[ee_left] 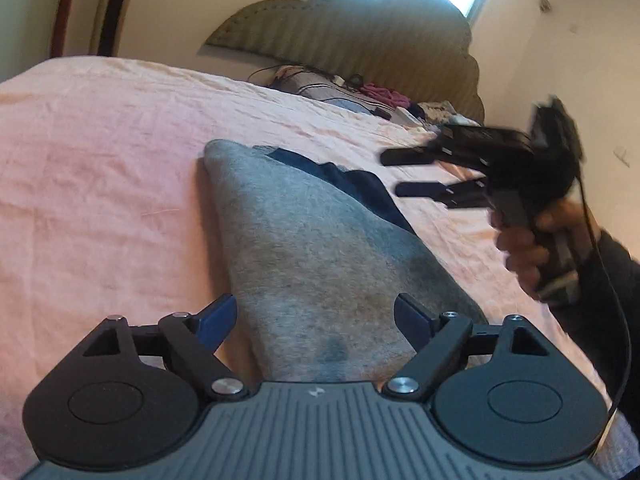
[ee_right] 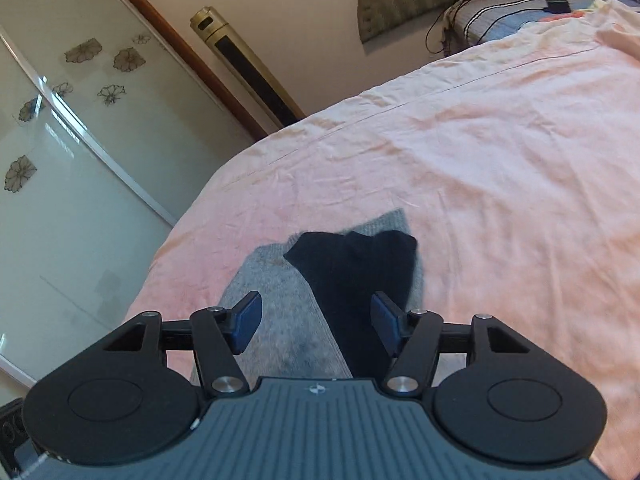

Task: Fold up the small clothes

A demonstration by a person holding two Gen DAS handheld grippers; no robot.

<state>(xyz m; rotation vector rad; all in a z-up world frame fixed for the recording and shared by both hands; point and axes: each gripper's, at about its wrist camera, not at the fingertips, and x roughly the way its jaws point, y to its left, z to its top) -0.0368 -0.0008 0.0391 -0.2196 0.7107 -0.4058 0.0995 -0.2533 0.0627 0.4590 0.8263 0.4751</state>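
**A:** Pink bedsheet (ee_left: 100, 168) fills both views, headboard (ee_left: 360, 28) behind. The grey garment (ee_left: 304, 248) lies folded on it, a dark garment (ee_right: 352, 280) on top. Your left gripper (ee_left: 316, 320) stands wide with nothing between the pads; your right gripper (ee_right: 316, 320) is moderately open, also empty.

**B:** Risks?

**A:** Judged only: the dark piece sits loose and off-centre, so a careless pinch could drag it off the grey and spoil the fold. The sheet is wrinkled; you may catch it too.

**B:** View differences?

**A:** Left wrist shows your right hand (ee_left: 532, 248) and its tool blurred. Right wrist shows the dark garment's full outline and the glass wardrobe door (ee_right: 60, 160).
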